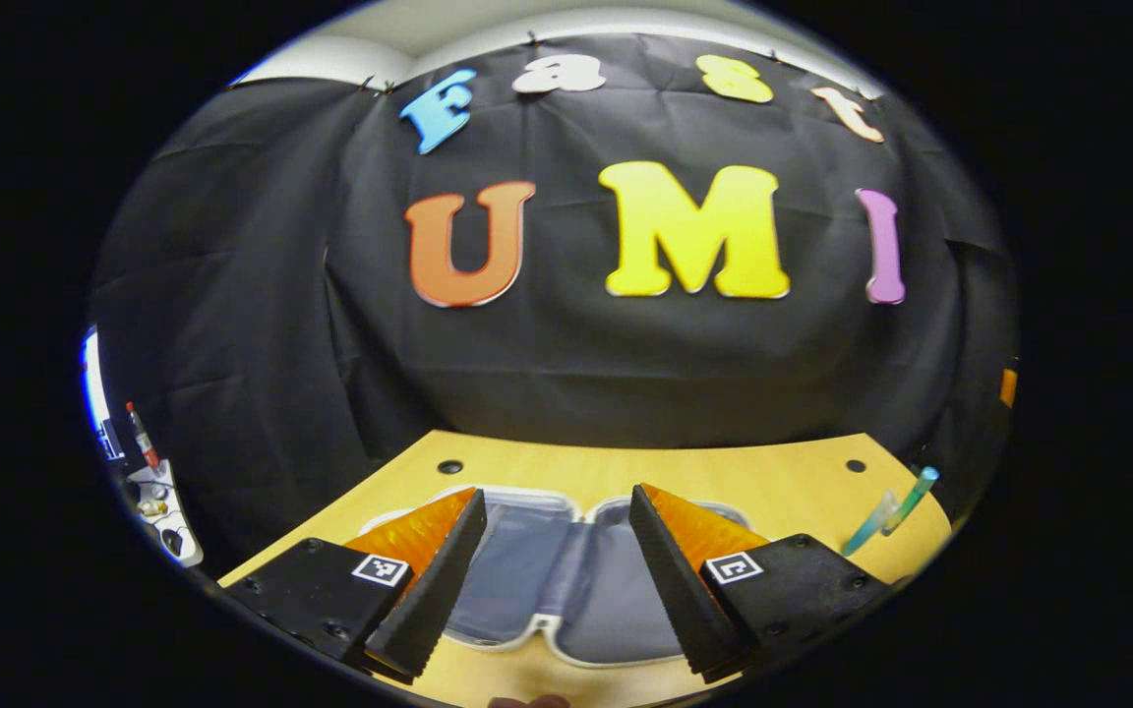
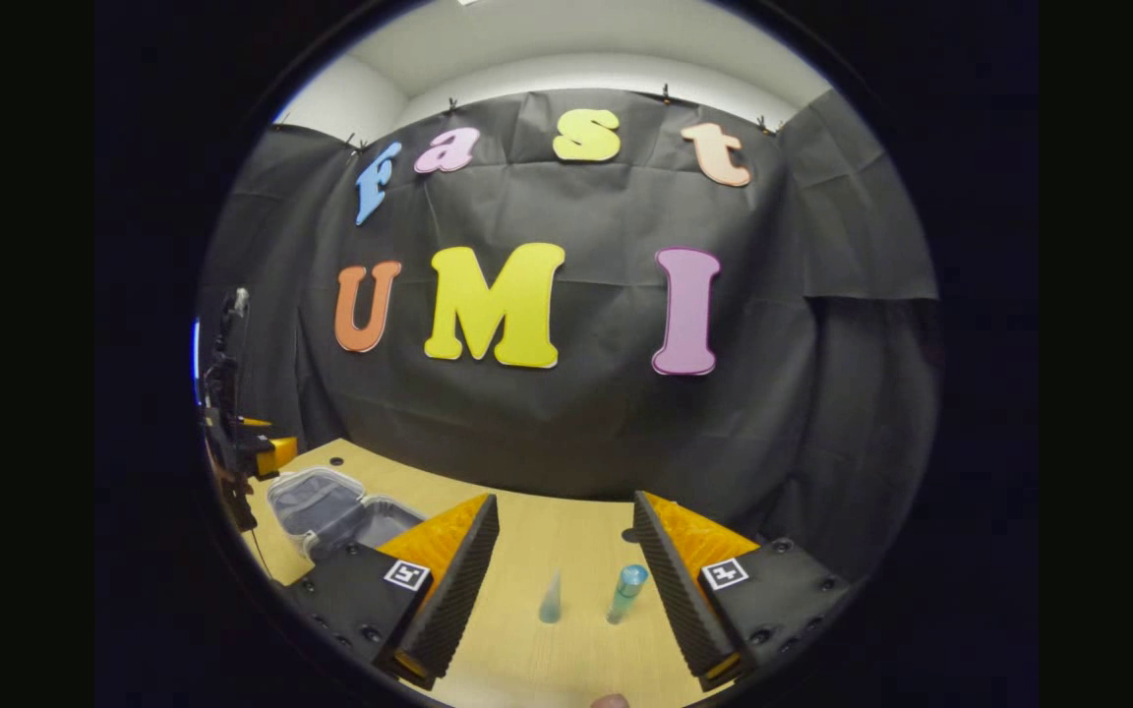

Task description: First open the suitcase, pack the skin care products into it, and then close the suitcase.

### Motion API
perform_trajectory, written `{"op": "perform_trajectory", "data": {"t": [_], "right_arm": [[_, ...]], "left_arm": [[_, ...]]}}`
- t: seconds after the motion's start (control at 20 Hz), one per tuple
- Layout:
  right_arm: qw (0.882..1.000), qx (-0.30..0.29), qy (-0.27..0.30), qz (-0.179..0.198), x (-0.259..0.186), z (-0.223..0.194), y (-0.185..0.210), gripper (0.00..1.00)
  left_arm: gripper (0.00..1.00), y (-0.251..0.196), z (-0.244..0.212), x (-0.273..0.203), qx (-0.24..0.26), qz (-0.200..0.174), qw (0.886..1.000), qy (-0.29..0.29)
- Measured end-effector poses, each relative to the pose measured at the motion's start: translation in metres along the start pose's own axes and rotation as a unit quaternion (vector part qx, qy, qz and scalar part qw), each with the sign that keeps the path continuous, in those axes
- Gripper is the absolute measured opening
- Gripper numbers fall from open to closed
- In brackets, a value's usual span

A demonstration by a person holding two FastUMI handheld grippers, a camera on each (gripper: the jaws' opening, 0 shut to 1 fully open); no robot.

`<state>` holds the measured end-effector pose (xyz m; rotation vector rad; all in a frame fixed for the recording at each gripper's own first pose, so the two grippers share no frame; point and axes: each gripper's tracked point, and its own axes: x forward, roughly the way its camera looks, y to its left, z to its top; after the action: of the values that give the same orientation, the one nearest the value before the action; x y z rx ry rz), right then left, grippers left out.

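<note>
A small grey suitcase [image 1: 555, 580] with a white rim lies open flat on the wooden table [image 1: 783, 482], both halves empty. My left gripper [image 1: 557, 511] hovers over it, open, nothing between its fingers. Two skin care products lie on the table to the right: a pale tube [image 2: 551, 598] and a teal tube with a blue cap [image 2: 626, 592], also seen as the tubes [image 1: 889, 511] in the left gripper view. My right gripper [image 2: 566, 516] is open just before them, one tube to each side of the gap's middle. The open suitcase [image 2: 335, 511] appears at the left there, with the other gripper [image 2: 232, 442] beside it.
The black cloth wall stands close behind the table. Two dark holes [image 1: 449, 466] sit in the tabletop near its far edge. A cluttered stand with a small bottle [image 1: 142, 438] is off the table's left side.
</note>
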<state>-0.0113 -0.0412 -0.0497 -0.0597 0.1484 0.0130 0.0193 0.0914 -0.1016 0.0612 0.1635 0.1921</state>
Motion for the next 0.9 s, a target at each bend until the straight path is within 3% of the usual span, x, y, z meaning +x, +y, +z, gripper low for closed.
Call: {"op": "perform_trajectory", "data": {"t": [0.15, 0.3, 0.6, 0.7, 0.9], "right_arm": [[1.000, 0.008, 0.002, -0.010, -0.005, -0.004, -0.026, 0.81], [1.000, 0.012, 0.006, -0.021, -0.008, -0.008, -0.053, 0.81], [0.998, 0.001, 0.038, -0.058, -0.025, -0.033, -0.110, 0.82], [0.996, -0.004, 0.057, -0.067, -0.033, -0.043, -0.126, 0.81], [0.991, -0.024, 0.082, -0.102, -0.046, -0.058, -0.168, 0.81]], "left_arm": [[0.93, -0.069, 0.007, -0.019, 0.002, -0.055, 0.998, -0.014], [0.94, -0.139, 0.006, -0.026, 0.046, -0.114, 0.992, -0.015], [0.94, -0.273, -0.073, -0.022, 0.098, -0.264, 0.958, 0.055], [0.94, -0.306, -0.104, -0.014, 0.097, -0.281, 0.952, 0.076], [0.97, -0.345, -0.155, 0.021, 0.086, -0.278, 0.951, 0.107]]}}
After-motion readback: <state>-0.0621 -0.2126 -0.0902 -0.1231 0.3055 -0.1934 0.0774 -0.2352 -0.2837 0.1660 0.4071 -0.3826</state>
